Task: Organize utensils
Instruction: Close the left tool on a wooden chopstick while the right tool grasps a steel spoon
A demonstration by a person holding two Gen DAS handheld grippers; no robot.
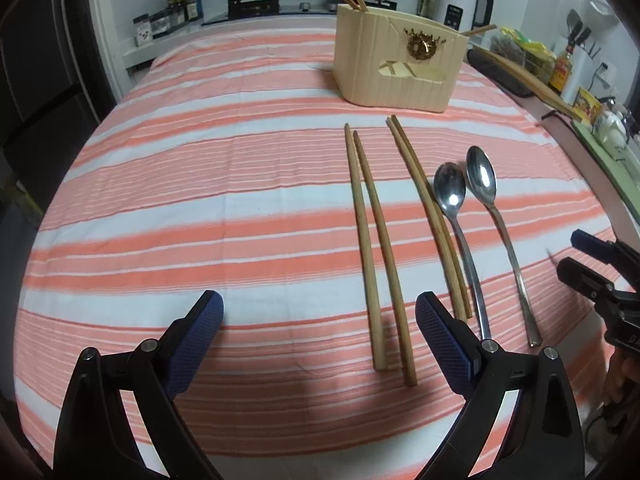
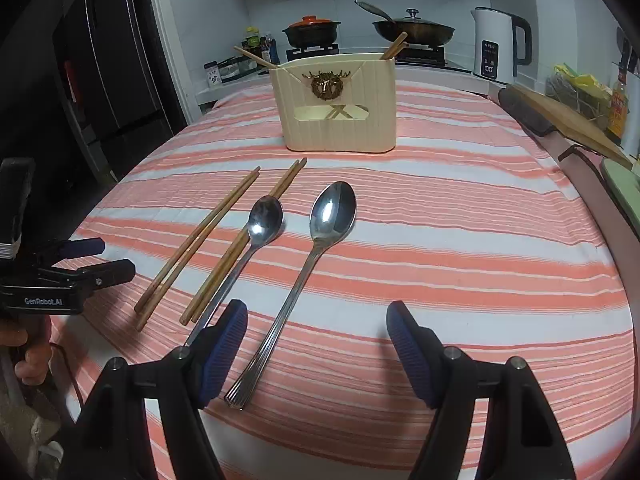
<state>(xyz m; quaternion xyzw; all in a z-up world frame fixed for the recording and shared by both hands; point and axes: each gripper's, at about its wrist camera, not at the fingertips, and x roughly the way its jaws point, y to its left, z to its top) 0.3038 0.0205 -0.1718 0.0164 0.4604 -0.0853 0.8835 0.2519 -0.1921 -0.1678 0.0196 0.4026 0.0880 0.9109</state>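
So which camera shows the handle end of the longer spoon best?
The right wrist view. The longer spoon lies whole between the open jaws of the right gripper, its ridged handle end near and sharp. The left wrist view shows this spoon whole too, but off to the side, with the handle end small.

Home kitchen: gas stove (image 2: pixel 312 53) w/ pots, kettle (image 2: pixel 498 42).

Left gripper (image 1: pixel 320 334): black angular arms, navy textured pads (image 1: pixel 442 344), silver pivot screws at 6 o'clock; white "GenRobot.AI" lettering at 9 o'clock in the right view. Right gripper (image 2: pixel 318 354): identical build, ribbed navy pads (image 2: pixel 224 354). Bare-skinned hand (image 2: pixel 28 350).
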